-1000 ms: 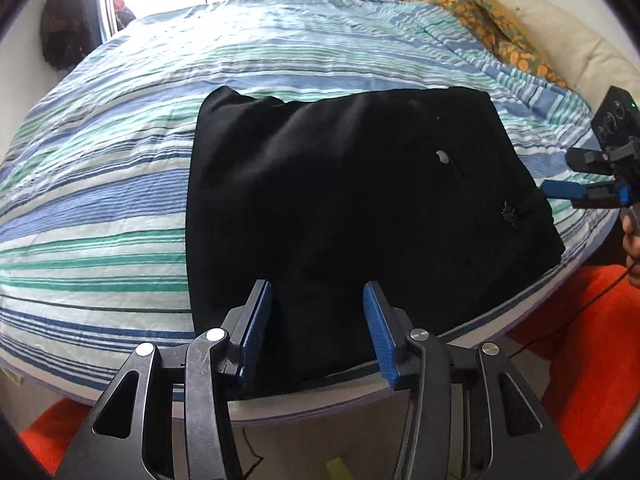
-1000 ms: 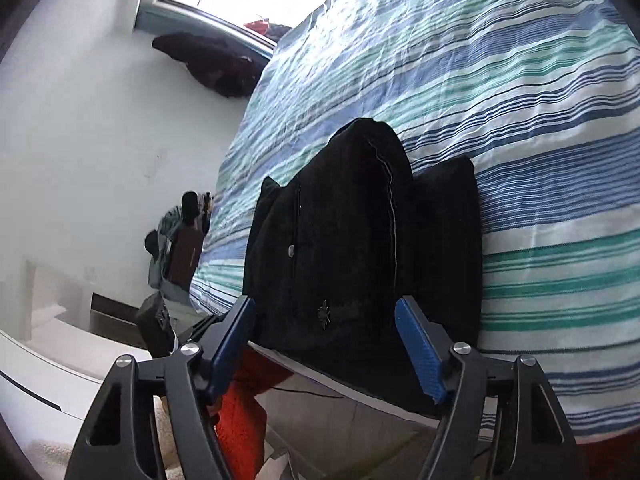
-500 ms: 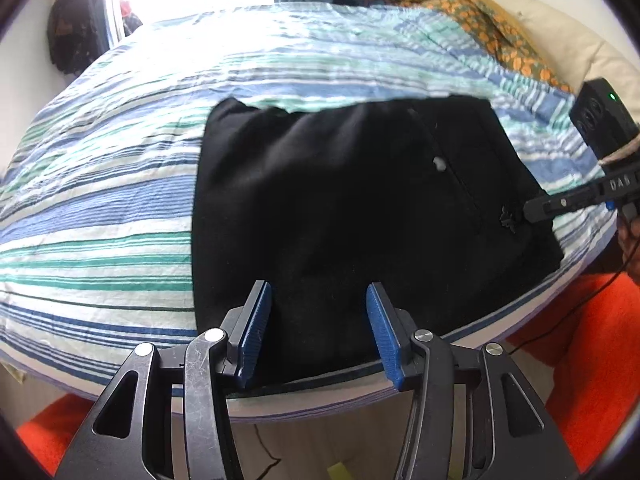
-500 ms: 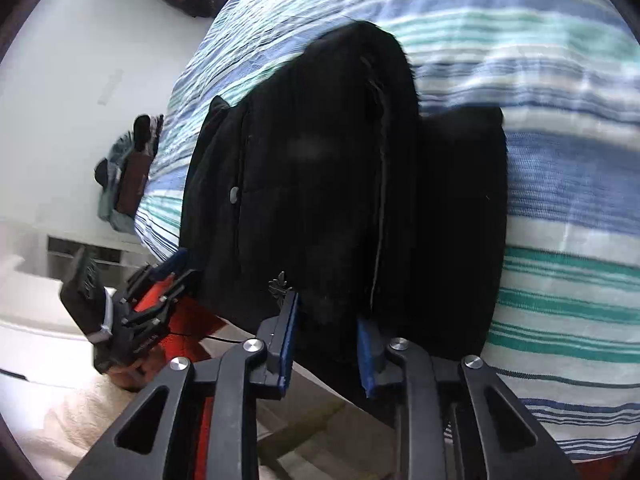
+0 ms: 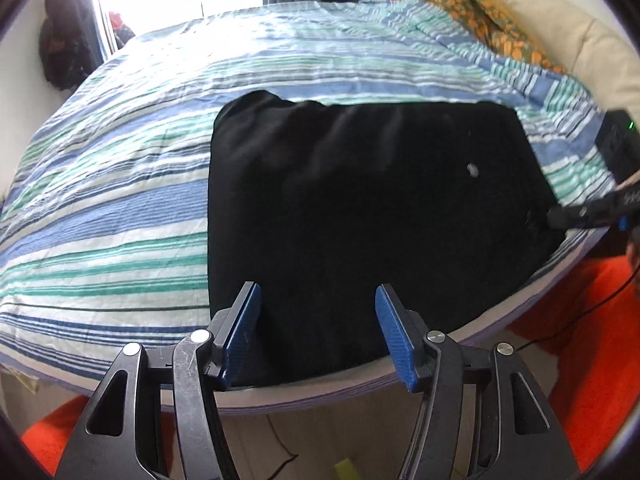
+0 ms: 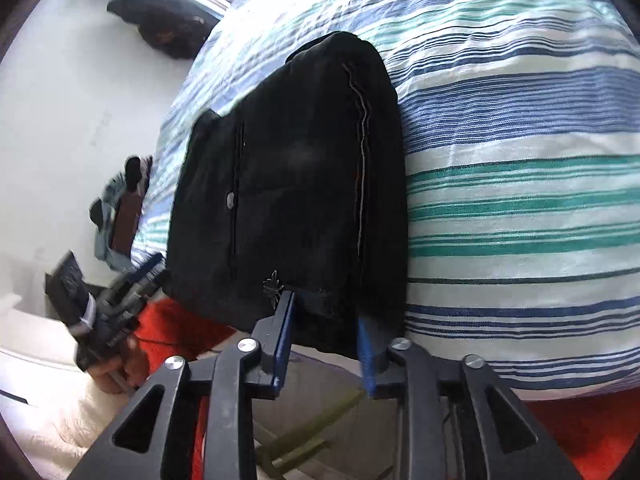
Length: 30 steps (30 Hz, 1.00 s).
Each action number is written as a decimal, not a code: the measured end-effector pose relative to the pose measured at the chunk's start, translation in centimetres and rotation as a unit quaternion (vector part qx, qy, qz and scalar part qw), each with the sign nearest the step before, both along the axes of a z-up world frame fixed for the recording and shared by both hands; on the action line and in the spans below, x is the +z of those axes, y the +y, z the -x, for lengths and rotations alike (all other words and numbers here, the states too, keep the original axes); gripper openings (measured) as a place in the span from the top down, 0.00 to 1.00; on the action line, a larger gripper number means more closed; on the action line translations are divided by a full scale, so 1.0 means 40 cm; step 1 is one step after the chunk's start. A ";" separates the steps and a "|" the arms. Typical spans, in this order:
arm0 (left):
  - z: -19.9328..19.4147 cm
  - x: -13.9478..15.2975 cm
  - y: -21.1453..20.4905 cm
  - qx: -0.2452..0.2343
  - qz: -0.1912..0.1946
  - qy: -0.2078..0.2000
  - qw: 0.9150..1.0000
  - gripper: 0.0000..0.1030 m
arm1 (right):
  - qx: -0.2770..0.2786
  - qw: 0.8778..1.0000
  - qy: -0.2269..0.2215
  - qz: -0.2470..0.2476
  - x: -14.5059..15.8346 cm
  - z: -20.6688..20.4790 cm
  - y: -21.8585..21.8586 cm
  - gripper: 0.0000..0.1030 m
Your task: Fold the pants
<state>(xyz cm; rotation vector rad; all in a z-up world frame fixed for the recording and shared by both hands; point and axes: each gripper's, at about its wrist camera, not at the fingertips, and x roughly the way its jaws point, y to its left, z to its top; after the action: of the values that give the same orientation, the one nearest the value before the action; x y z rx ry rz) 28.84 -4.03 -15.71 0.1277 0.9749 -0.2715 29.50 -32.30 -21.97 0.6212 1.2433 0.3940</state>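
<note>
The black pants (image 5: 360, 208) lie folded into a rough rectangle on the striped duvet (image 5: 120, 200) of the bed, near its edge.

The left wrist view takes in the whole bundle from the long side, with an orange patterned blanket (image 5: 472, 12) at the head of the bed. It shows the left hand-held gripper (image 5: 316, 328) hanging over the near edge of the pants with its blue pads well apart and nothing pressed between them — the jaws have just been opening. At the right rim the right hand-held gripper (image 5: 560, 216) meets the pants' end; white lettering on its arm is too blurred to read.

The right wrist view looks along the bundle from that end. Only here do a pale side seam, a small snap (image 6: 230, 200) beside a pocket line and a small leaf-shaped logo (image 6: 274, 282) show clearly. The right gripper's jaws straddle the pants' hem — slightly apart, having just widened, with cloth between them; whether the pads press it I cannot tell. At lower left a hand (image 6: 116, 372) holds the left gripper.
</note>
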 end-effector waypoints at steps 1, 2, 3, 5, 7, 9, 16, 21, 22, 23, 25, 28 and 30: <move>0.002 0.000 -0.002 0.000 -0.004 -0.002 1.000 0.41 | -0.001 1.000 -0.003 0.011 0.016 0.001 -0.003 0.65; 0.000 0.005 -0.002 0.000 -0.005 -0.003 1.000 0.41 | 0.001 0.999 -0.013 0.043 0.041 0.002 -0.004 0.62; -0.003 0.007 -0.002 0.002 -0.006 -0.003 1.000 0.41 | 0.005 0.996 -0.030 0.080 0.076 0.004 -0.008 0.62; -0.006 0.010 -0.005 0.007 -0.007 -0.003 1.000 0.41 | 0.005 0.988 -0.075 0.135 0.151 -0.001 0.003 0.62; -0.006 0.010 -0.006 0.008 -0.013 -0.004 1.000 0.41 | 0.002 0.981 -0.120 0.153 0.213 -0.007 0.016 0.62; -0.013 0.009 -0.010 0.008 -0.015 -0.004 1.000 0.41 | 0.005 0.972 -0.163 0.169 0.259 -0.013 0.053 0.62; -0.009 0.007 -0.012 0.005 -0.020 -0.004 1.000 0.41 | 0.009 0.956 -0.228 0.184 0.273 -0.033 0.161 0.62; -0.006 0.002 -0.015 0.004 -0.022 -0.004 1.000 0.41 | -0.005 0.955 -0.192 0.224 0.175 -0.046 0.170 0.62; -0.006 0.002 -0.015 0.004 -0.022 -0.004 1.000 0.41 | -0.010 0.956 -0.183 0.230 0.148 -0.047 0.157 0.62; -0.006 0.002 -0.016 0.005 -0.022 -0.003 1.000 0.41 | -0.016 0.957 -0.174 0.233 0.127 -0.044 0.137 0.62; -0.006 -0.001 -0.017 0.005 -0.021 -0.002 1.000 0.40 | -0.025 0.959 -0.158 0.233 0.091 -0.042 0.114 0.62; -0.006 -0.005 -0.020 0.004 -0.024 0.000 1.000 0.40 | -0.024 0.960 -0.155 0.233 0.080 -0.037 0.108 0.62; -0.007 -0.005 -0.019 0.005 -0.022 0.000 1.000 0.40 | -0.016 0.957 -0.157 0.244 0.091 -0.033 0.114 0.62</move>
<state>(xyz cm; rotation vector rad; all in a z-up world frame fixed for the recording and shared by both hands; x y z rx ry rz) 29.11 -4.78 -15.92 0.1630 0.9824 -0.2407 30.82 -27.73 -18.32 0.1453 0.9709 0.1393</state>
